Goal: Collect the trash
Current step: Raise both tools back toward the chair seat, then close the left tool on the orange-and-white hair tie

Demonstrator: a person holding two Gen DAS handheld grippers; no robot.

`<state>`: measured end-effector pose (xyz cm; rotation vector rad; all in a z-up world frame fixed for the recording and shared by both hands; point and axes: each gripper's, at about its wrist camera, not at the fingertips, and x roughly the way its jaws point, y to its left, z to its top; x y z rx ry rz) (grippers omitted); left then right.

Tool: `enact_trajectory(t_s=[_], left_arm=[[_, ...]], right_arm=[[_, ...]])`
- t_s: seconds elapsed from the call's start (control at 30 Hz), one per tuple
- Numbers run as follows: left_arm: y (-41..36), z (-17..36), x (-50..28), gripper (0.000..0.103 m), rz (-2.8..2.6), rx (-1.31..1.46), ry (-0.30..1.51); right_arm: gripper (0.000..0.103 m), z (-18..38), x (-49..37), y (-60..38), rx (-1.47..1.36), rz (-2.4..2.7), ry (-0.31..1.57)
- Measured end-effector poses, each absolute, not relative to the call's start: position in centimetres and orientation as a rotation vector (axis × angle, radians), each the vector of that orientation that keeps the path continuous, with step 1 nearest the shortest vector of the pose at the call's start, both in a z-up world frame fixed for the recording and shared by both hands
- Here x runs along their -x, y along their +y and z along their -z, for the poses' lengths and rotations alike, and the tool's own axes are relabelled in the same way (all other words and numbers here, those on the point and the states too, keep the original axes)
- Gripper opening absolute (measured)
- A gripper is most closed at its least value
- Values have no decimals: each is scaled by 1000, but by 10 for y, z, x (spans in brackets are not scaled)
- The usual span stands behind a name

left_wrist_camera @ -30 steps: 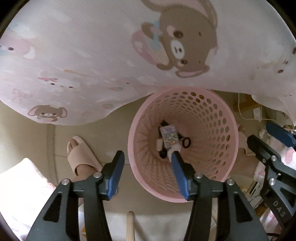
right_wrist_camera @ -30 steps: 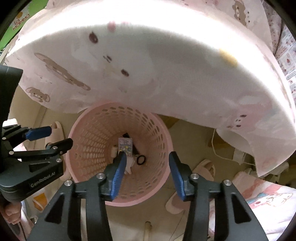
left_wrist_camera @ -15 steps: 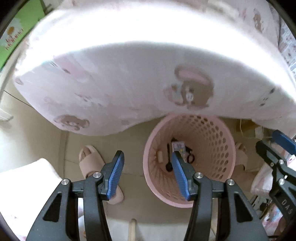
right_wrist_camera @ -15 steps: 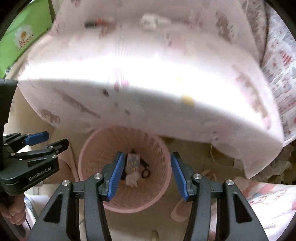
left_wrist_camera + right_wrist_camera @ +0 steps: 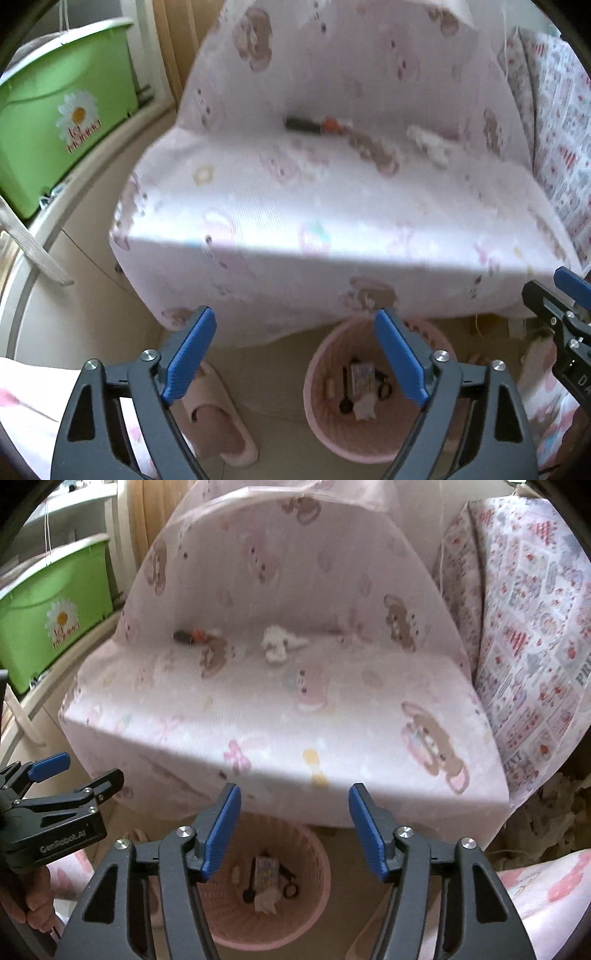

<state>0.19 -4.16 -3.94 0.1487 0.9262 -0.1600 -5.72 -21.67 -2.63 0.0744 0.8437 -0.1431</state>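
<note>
A pink perforated trash basket (image 5: 321, 424) (image 5: 317, 904) stands on the floor in front of a pink bear-print sofa seat (image 5: 332, 206) (image 5: 280, 709). It holds a small printed packet (image 5: 266, 872), a crumpled tissue and dark bits. On the seat lie a dark and orange item (image 5: 314, 124) (image 5: 190, 636) and a crumpled white tissue (image 5: 430, 142) (image 5: 279, 646). My left gripper (image 5: 295, 354) is open and empty, above the floor left of the basket. My right gripper (image 5: 293, 830) is open and empty, above the basket's far rim.
A green plastic tub with a daisy sticker (image 5: 62, 110) (image 5: 55, 605) stands at the far left. A pink slipper (image 5: 218, 417) lies on the floor left of the basket. A patterned cushion (image 5: 528, 627) leans at the right of the sofa.
Both grippers have risen and tilted up from the basket, so the sofa seat and the items on it have come into view. Both stay open and empty.
</note>
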Motion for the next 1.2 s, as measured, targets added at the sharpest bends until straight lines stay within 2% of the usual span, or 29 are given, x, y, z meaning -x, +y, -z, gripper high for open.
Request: enact_trajectory(t_s=[0.1, 0.37, 0.5, 0.63, 0.77, 0.97, 1.13, 1.2], left_arm=[[-40, 32, -2, 94, 161, -144, 885], [-38, 3, -19, 94, 142, -90, 825], [-40, -29, -46, 95, 150, -123, 793], [-40, -57, -73, 99, 173, -121, 747], [-37, -70, -104, 99, 151, -129, 731], [-27, -53, -124, 100, 157, -125, 735], [-18, -18, -129, 99, 132, -110, 815], [-16, -7, -130, 95, 145, -95, 859]], right_arm=[[70, 22, 58, -216, -70, 152, 816], [71, 5, 33, -231, -74, 175, 796], [71, -23, 7, -242, -33, 190, 753], [73, -52, -17, -257, -27, 179, 715], [74, -72, -34, -272, -49, 168, 687], [76, -68, -43, -293, -70, 207, 631], [76, -34, -48, -312, -152, 250, 687], [76, -25, -51, -316, -157, 262, 716]])
